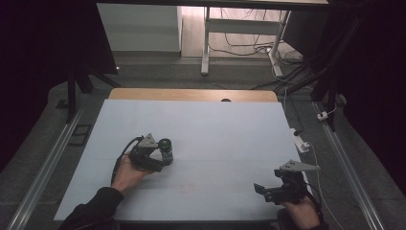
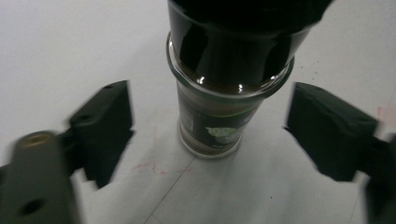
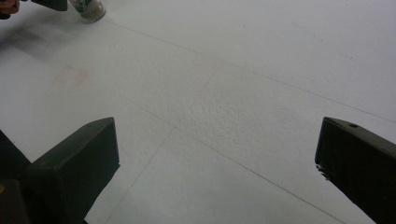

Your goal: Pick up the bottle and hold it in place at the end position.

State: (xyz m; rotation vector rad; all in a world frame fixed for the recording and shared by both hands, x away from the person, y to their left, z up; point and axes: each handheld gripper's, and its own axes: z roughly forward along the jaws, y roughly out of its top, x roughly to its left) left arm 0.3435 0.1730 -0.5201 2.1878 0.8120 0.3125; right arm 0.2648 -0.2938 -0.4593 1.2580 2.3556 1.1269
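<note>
Two claws over the white surface (image 1: 230,129), and the action is on the left! The left claw (image 1: 160,160) sits spread wide right at a small jar (image 1: 166,150), which stands upright on the left half of the surface. From the left gripper view, the jar (image 2: 212,126) with its dark cap and glass body stands between the two jaws, neither one touching it. Over at the near right edge, the right claw (image 1: 261,191) hangs wide apart with bare surface between its jaws, well away from the jar.
</note>
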